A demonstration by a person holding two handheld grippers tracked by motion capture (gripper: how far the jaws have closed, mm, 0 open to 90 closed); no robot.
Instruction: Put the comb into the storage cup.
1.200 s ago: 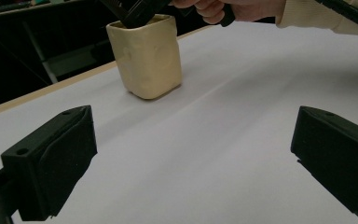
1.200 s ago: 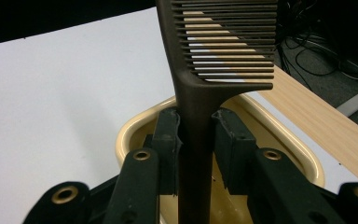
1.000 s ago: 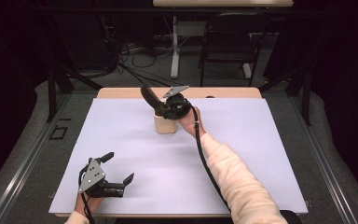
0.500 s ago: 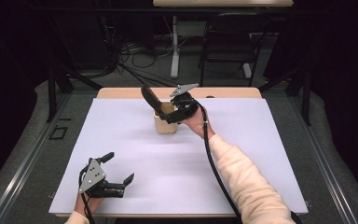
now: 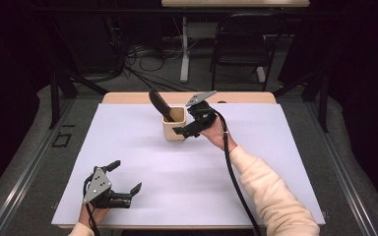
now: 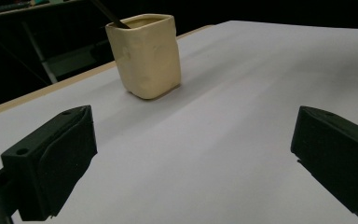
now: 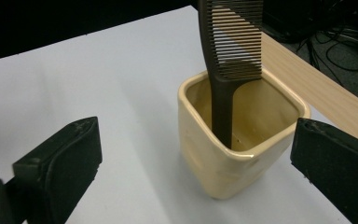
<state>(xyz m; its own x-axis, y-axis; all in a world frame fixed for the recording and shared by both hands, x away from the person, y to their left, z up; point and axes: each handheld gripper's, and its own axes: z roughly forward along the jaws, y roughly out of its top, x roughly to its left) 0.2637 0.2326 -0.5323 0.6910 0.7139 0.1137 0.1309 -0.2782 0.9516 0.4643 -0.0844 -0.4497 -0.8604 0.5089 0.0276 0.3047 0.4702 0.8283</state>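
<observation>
A cream square cup (image 5: 174, 125) is standing upright on a white sheet (image 5: 128, 147) that is covering nearly the whole wooden table (image 5: 128, 97), whose bare edge is showing as a strip just beyond the cup. A dark brown comb (image 5: 160, 104) is leaning handle-down inside the cup, its teeth rising above the rim and free of any grip. The right gripper (image 5: 189, 129) is hovering just beside the cup on its right, jaws having just been opening and now spread wide with nothing pressed between them. The left gripper (image 5: 126, 181) is resting on the sheet well apart from the cup, toward the person's near edge, its jaws also standing wide and empty. Beyond the cup, a dark room is holding a black chair (image 5: 241, 44), a white table leg (image 5: 184, 49) and tangled cables (image 5: 138, 59) on grey carpet.
</observation>
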